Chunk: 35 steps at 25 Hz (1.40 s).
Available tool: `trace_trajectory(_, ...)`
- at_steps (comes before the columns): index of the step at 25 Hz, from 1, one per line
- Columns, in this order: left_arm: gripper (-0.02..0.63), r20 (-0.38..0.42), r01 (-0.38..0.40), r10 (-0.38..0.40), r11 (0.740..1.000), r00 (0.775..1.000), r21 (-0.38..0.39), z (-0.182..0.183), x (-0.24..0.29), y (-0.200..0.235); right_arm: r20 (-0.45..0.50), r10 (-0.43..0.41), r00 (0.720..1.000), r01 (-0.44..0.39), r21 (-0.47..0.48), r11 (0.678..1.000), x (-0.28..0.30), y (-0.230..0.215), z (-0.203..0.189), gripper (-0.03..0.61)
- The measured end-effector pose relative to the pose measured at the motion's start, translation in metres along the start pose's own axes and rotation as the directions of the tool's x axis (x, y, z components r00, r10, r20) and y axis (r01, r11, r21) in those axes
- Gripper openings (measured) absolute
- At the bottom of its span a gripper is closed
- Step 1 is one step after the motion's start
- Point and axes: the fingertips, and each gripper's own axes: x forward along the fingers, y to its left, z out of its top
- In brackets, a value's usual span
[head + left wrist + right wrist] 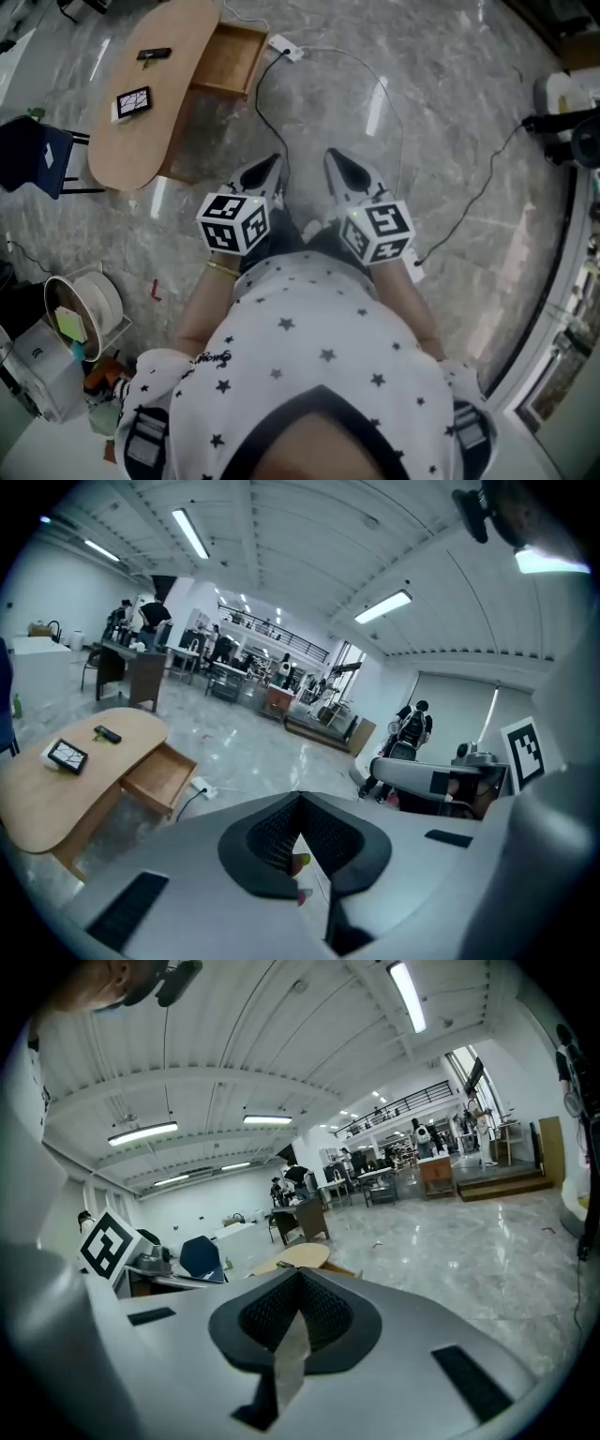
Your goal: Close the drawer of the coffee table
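Observation:
The oval wooden coffee table stands at the upper left of the head view. Its drawer is pulled out on the right side, showing a bare wooden inside. The left gripper view has the same table and open drawer at the left, some way off. My left gripper and right gripper are held side by side in front of the person's body, apart from the table, both shut with nothing in them. The right gripper view shows only the tabletop beyond its closed jaws.
A black remote and a small dark device lie on the tabletop. A white power strip with trailing black cables lies on the marble floor beside the drawer. A blue chair and a fan stand at the left, equipment at the right.

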Motion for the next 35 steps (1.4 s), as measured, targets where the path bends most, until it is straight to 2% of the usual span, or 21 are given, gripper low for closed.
trace_trajectory(6,0.009,0.02,0.004,-0.004,1.0,1.0,0.025,0.016,0.006,0.006,0.003,0.014,1.0,-0.014,0.012,1.0,0.009,0.0,0.004,0.009)
trace_trajectory(11,0.009,0.013,0.018,-0.019,0.999,1.0,0.043,0.031,0.019,0.018,-0.006,-0.007,1.0,0.007,0.016,1.0,0.028,-0.007,0.014,0.009)
trace_trajectory(16,0.009,-0.003,0.04,-0.04,0.999,0.999,0.031,0.048,0.035,0.041,-0.001,-0.031,1.0,0.031,-0.006,1.0,0.058,-0.01,0.027,0.009)
trace_trajectory(24,0.009,-0.024,0.085,-0.084,0.995,0.996,0.057,0.085,0.061,0.082,0.009,-0.039,0.999,0.038,0.077,0.996,0.116,-0.014,0.047,0.009)
trace_trajectory(28,0.009,-0.03,0.089,-0.087,0.992,0.996,0.084,0.103,0.071,0.102,0.016,-0.058,0.998,0.056,0.095,0.994,0.137,-0.016,0.059,0.009)
trace_trajectory(35,0.009,-0.049,0.109,-0.105,0.99,0.993,0.085,0.123,0.085,0.139,0.015,-0.085,0.996,0.083,0.115,0.99,0.176,-0.016,0.068,0.009)
